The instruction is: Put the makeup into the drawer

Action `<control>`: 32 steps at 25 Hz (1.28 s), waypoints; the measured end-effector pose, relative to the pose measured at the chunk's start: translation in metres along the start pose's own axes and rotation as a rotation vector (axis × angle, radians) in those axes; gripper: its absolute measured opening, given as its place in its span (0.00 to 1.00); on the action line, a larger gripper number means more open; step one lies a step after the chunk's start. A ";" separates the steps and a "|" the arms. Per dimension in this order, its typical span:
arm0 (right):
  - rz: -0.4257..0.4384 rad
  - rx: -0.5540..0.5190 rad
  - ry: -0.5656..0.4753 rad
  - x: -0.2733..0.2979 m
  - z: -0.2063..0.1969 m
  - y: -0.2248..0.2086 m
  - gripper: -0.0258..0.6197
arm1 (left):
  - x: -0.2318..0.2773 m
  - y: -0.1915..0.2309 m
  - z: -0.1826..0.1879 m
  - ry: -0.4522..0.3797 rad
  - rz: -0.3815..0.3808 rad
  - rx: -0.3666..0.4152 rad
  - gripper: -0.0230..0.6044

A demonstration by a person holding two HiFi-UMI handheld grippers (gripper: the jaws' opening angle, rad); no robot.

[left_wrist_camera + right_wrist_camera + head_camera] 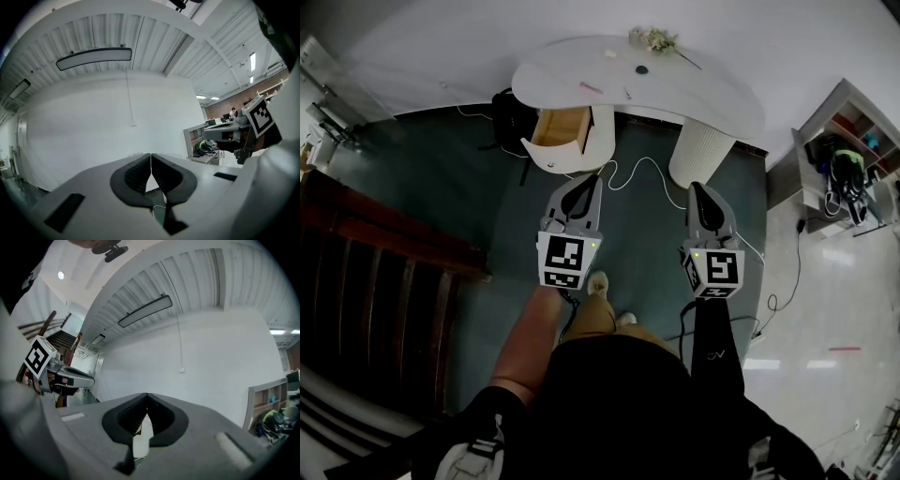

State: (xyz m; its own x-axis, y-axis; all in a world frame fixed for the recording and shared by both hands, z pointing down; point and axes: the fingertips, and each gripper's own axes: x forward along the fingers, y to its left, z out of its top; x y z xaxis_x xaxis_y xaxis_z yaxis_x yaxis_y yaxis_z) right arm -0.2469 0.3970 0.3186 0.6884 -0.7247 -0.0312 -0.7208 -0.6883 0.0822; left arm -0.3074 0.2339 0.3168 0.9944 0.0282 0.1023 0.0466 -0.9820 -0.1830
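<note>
In the head view a white vanity table (694, 89) stands ahead on the floor, and its wooden drawer (558, 129) is pulled open at the left. On the tabletop lie a pink stick (591, 87), a dark round compact (641, 68) and a small thin item (627, 94). My left gripper (592, 180) and right gripper (698, 187) are held side by side, well short of the table and pointing toward it. The left gripper (151, 159) has its jaws together with nothing between them. The right gripper (146, 405) is also shut and holds nothing.
A sprig of flowers (654, 39) lies at the table's far edge. A dark bag (511, 117) sits left of the drawer and white cables (637, 173) trail across the floor. A dark wooden stair rail (384, 281) fills the left, a shelf unit (848, 150) the right.
</note>
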 end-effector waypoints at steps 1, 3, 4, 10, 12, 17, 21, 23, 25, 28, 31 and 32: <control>-0.004 0.003 0.002 0.005 -0.002 -0.001 0.05 | 0.005 0.004 -0.001 0.003 -0.002 0.001 0.05; -0.013 0.015 0.011 0.018 -0.006 -0.004 0.05 | 0.017 0.012 -0.005 0.011 -0.009 -0.007 0.05; -0.018 0.021 0.016 0.026 -0.008 -0.006 0.05 | 0.026 0.018 -0.008 0.014 -0.013 -0.013 0.05; -0.086 0.007 0.051 0.092 -0.018 -0.030 0.05 | 0.095 0.058 -0.014 0.005 -0.053 -0.020 0.05; -0.103 0.014 0.052 0.120 -0.016 -0.040 0.05 | 0.123 0.074 -0.012 0.001 -0.072 -0.017 0.05; -0.126 0.018 0.030 0.189 -0.005 -0.045 0.05 | 0.181 0.122 0.001 -0.020 -0.104 -0.007 0.05; -0.131 0.028 0.015 0.227 -0.001 -0.042 0.05 | 0.206 0.152 0.006 -0.033 -0.120 -0.005 0.05; -0.135 0.034 0.013 0.243 -0.004 -0.040 0.05 | 0.216 0.165 0.003 -0.031 -0.125 -0.007 0.05; -0.133 0.030 0.019 0.254 -0.008 -0.036 0.05 | 0.223 0.178 -0.003 -0.013 -0.129 -0.030 0.05; -0.139 0.033 0.040 0.265 -0.017 -0.039 0.05 | 0.230 0.187 -0.008 -0.001 -0.134 -0.049 0.05; -0.155 0.062 0.038 0.275 -0.020 -0.050 0.05 | 0.240 0.194 -0.015 0.006 -0.133 -0.051 0.05; -0.157 0.064 0.035 0.279 -0.020 -0.053 0.05 | 0.244 0.197 -0.017 0.007 -0.131 -0.059 0.05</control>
State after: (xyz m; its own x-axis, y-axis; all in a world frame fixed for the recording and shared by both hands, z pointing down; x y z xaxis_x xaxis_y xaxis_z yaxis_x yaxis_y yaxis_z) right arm -0.0154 0.2321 0.3254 0.7948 -0.6068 -0.0037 -0.6067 -0.7948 0.0156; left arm -0.0570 0.0440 0.3220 0.9794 0.1557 0.1287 0.1701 -0.9793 -0.1096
